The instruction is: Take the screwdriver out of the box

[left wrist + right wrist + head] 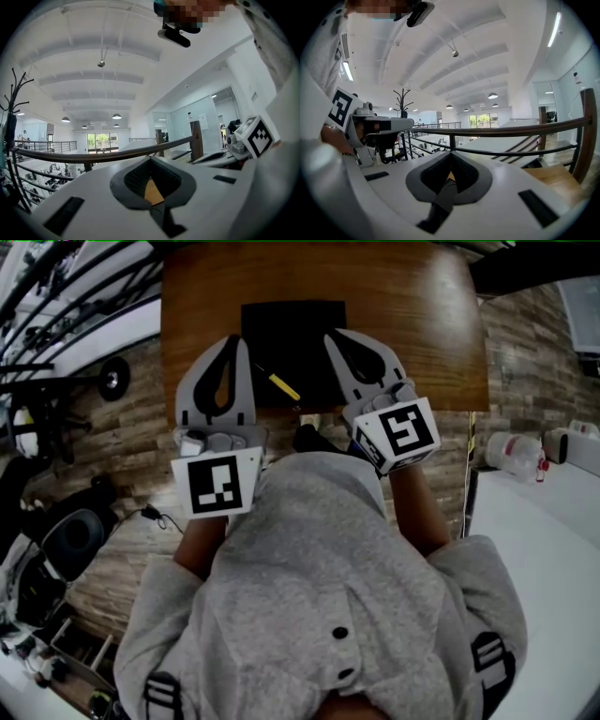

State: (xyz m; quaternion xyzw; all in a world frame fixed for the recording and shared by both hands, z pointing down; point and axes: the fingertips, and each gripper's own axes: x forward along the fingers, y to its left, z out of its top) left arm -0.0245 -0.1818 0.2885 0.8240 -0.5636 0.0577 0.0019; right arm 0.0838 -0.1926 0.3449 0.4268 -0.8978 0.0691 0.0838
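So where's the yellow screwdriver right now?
In the head view the yellow screwdriver lies at the black box's near left part, between the left gripper and the right gripper.

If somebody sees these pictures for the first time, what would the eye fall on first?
First come the two grey grippers in the middle of the head view, the left gripper and the right gripper, both shut and empty, reaching over the near edge of a wooden table. Between them lies a black box, and the yellow-handled screwdriver stands out at its near left corner, beside the left gripper.
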